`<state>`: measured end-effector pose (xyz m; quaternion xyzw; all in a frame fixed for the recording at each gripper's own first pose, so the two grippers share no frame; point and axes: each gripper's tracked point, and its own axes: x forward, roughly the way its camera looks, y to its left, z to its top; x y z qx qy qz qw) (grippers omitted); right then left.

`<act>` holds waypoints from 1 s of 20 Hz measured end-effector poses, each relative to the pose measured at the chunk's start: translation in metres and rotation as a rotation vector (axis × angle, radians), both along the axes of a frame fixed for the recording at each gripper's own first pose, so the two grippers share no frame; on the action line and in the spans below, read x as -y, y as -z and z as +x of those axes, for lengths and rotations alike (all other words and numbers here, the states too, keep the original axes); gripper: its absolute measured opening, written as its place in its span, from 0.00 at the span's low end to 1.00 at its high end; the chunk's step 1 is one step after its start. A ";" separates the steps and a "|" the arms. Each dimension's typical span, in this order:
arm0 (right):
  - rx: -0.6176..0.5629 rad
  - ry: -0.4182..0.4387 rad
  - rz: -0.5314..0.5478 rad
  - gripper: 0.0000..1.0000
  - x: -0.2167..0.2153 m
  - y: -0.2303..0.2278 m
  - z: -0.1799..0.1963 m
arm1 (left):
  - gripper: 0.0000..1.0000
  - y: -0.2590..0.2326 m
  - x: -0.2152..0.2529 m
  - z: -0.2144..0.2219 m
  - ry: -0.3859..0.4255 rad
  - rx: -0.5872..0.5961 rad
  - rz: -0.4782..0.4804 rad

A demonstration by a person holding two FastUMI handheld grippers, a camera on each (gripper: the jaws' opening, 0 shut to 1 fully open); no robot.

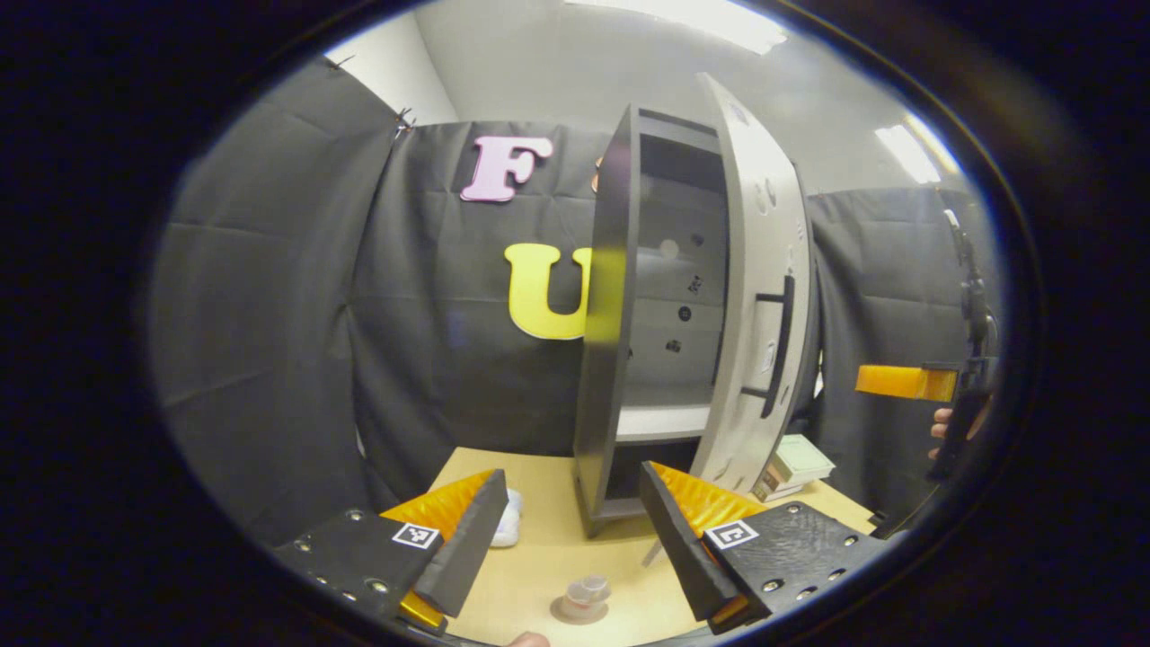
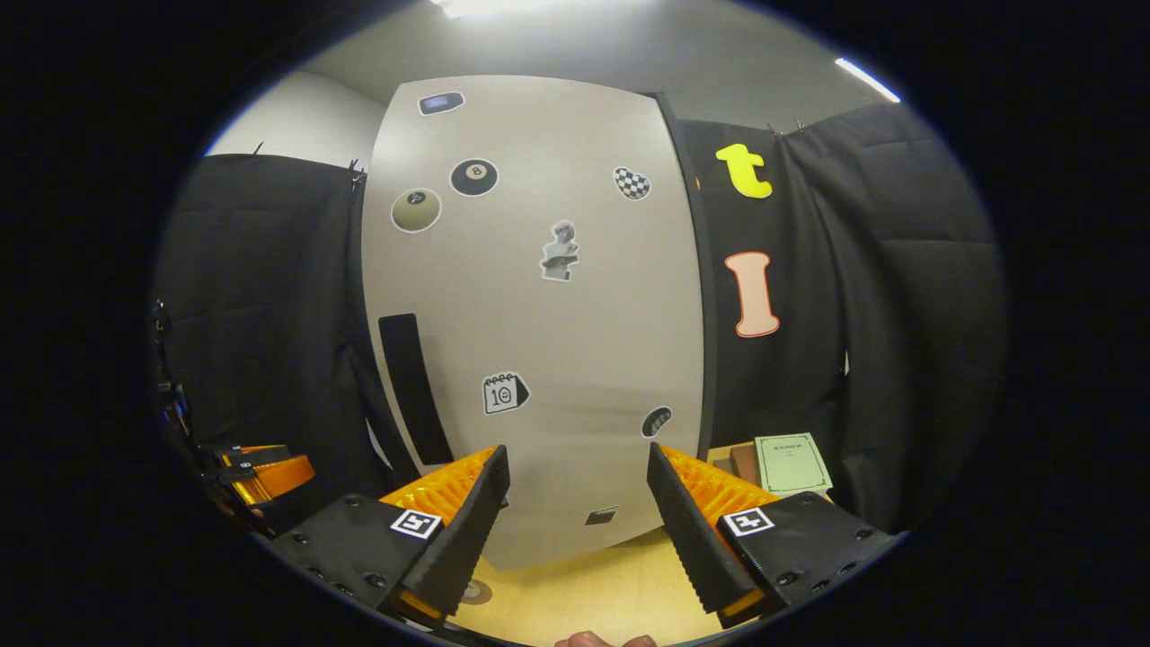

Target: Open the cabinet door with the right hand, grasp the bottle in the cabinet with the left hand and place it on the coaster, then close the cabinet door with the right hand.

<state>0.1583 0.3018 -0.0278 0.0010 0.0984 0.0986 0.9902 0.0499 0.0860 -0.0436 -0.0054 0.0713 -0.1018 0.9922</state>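
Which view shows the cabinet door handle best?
The left gripper view: the handle stands out as a bar in profile on the open cabinet door. The right gripper view shows it face-on, a flat dark strip.

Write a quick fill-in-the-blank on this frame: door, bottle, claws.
1. The cabinet door stands ____.
2. The bottle sits on the ____, outside the cabinet.
3. The left claw is open and holds ____.
4. The right claw faces the door's ____ side, the one with stickers.

Missing: open; coaster; nothing; outer
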 end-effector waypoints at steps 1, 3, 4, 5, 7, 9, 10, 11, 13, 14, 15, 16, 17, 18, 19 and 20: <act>0.004 0.010 0.004 0.98 0.008 -0.002 0.000 | 0.89 -0.005 0.009 0.000 0.004 0.008 -0.001; 0.004 0.029 0.022 0.98 0.026 -0.003 -0.002 | 0.89 -0.010 0.025 -0.004 -0.006 0.022 0.005; -0.006 0.028 0.027 0.98 0.032 0.000 -0.001 | 0.89 -0.014 0.032 -0.008 -0.016 0.033 0.007; -0.022 0.018 0.028 0.98 0.037 0.002 -0.001 | 0.89 -0.018 0.039 -0.014 -0.025 0.039 0.008; -0.025 -0.004 0.022 0.98 0.047 0.002 -0.001 | 0.89 -0.026 0.058 -0.020 -0.031 0.052 0.000; -0.004 -0.020 0.000 0.98 0.059 -0.005 0.000 | 0.89 -0.036 0.082 -0.022 -0.028 0.084 -0.006; 0.006 -0.031 -0.010 0.98 0.063 -0.007 0.000 | 0.89 -0.044 0.090 -0.024 -0.034 0.105 0.006; 0.012 -0.045 -0.010 0.98 0.069 -0.009 0.003 | 0.89 -0.051 0.096 -0.029 -0.044 0.125 0.019; 0.012 -0.068 0.012 0.98 0.078 -0.009 0.005 | 0.89 -0.058 0.110 -0.037 -0.058 0.148 0.029; 0.016 -0.070 0.014 0.98 0.084 -0.012 0.005 | 0.91 -0.061 0.118 -0.042 -0.066 0.151 0.025; 0.027 -0.071 0.000 0.98 0.093 -0.015 0.006 | 0.90 -0.063 0.124 -0.047 -0.082 0.147 0.022; 0.042 -0.073 -0.024 0.98 0.101 -0.019 0.006 | 0.89 -0.065 0.129 -0.051 -0.101 0.145 0.014; 0.054 -0.081 -0.048 0.98 0.108 -0.022 0.006 | 0.89 -0.067 0.134 -0.054 -0.118 0.147 0.007; 0.054 -0.090 -0.061 0.98 0.114 -0.019 0.005 | 0.89 -0.069 0.136 -0.057 -0.133 0.154 0.003; 0.044 -0.098 -0.058 0.98 0.118 -0.016 0.003 | 0.89 -0.072 0.138 -0.059 -0.151 0.157 0.001; 0.029 -0.105 -0.045 0.98 0.122 -0.014 0.002 | 0.89 -0.074 0.139 -0.061 -0.164 0.156 0.002</act>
